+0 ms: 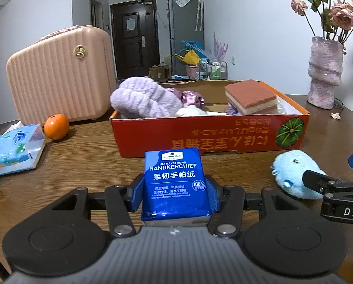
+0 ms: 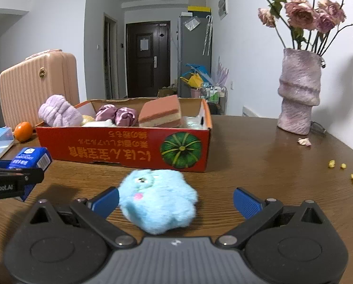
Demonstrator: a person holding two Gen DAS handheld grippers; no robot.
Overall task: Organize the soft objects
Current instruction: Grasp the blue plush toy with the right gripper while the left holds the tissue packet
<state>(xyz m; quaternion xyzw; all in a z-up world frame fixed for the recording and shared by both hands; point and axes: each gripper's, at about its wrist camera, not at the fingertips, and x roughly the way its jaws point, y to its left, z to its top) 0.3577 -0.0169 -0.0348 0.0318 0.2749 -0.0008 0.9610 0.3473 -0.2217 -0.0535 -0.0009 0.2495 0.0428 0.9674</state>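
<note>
Left fingers (image 1: 138,195) around handkerchief pack (image 1: 175,184).

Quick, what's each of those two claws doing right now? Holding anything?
Left gripper: shut on the blue handkerchief pack.
Right gripper: open, its fingers either side of the blue plush toy, not clamped on it.

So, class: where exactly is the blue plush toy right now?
In the right wrist view, the blue plush toy lies on the wooden table between the open right hand-held gripper fingers, just in front of the red cardboard box.
</note>
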